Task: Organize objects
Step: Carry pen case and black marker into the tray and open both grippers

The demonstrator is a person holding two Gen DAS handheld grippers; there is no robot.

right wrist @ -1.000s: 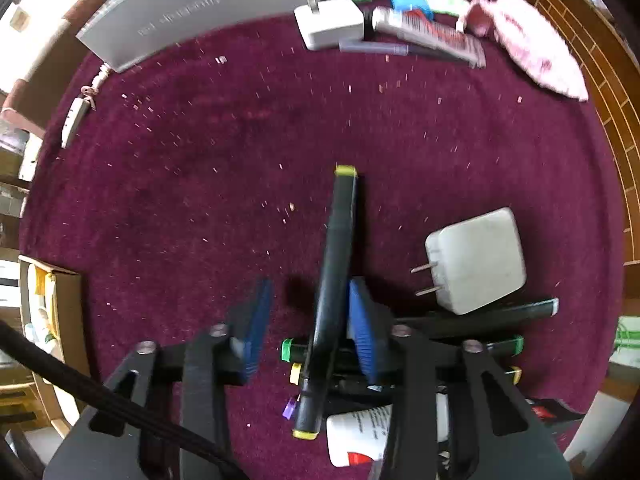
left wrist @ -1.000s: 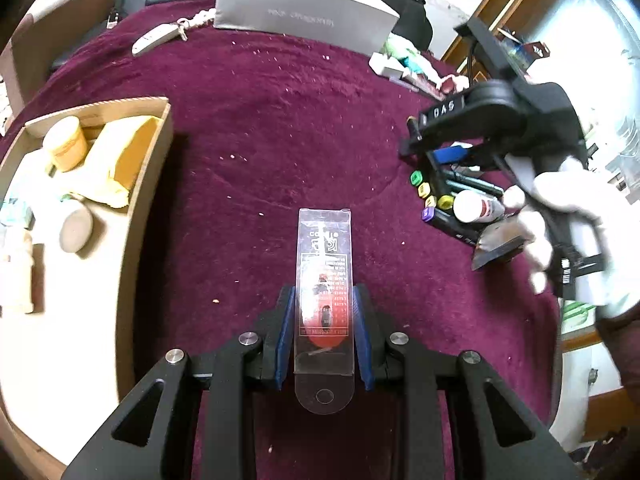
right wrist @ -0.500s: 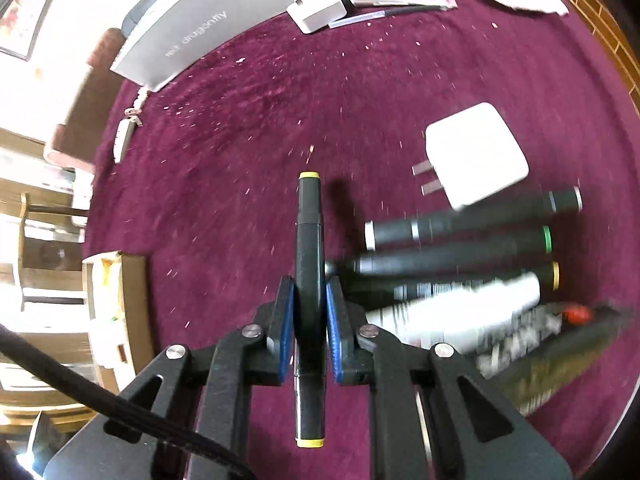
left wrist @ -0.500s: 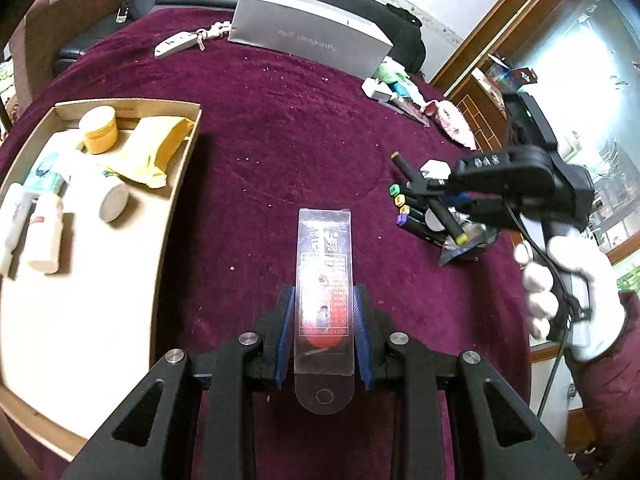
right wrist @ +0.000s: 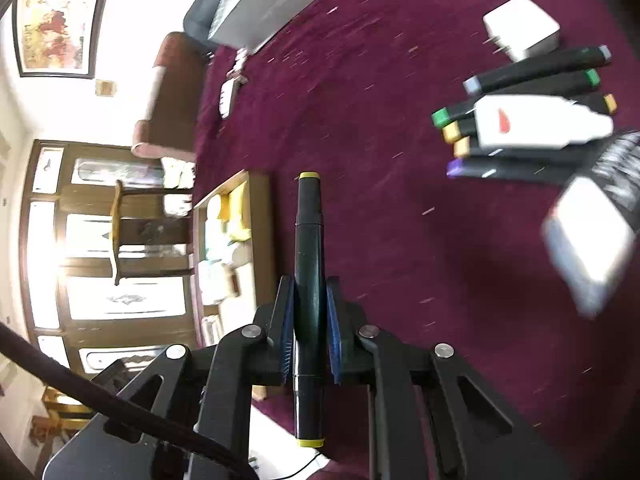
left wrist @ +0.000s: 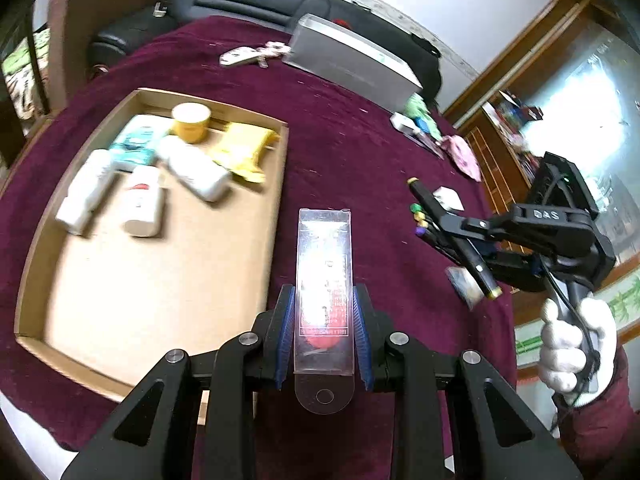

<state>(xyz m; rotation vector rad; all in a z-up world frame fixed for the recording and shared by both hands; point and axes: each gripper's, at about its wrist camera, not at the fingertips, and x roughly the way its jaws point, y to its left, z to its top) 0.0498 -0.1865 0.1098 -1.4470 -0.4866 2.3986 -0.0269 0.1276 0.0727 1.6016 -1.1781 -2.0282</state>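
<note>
The right gripper (right wrist: pixel 310 320) has clamped and lifted the yellow-capped marker (right wrist: pixel 308 280).

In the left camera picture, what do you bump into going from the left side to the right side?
cardboard tray → clear plastic packet in the left gripper → black marker in the right gripper → white-gloved hand

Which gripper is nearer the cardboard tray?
Left. The left gripper hangs beside the tray, at its right edge; the right gripper, holding a marker, is farther right by the marker pile.
</note>
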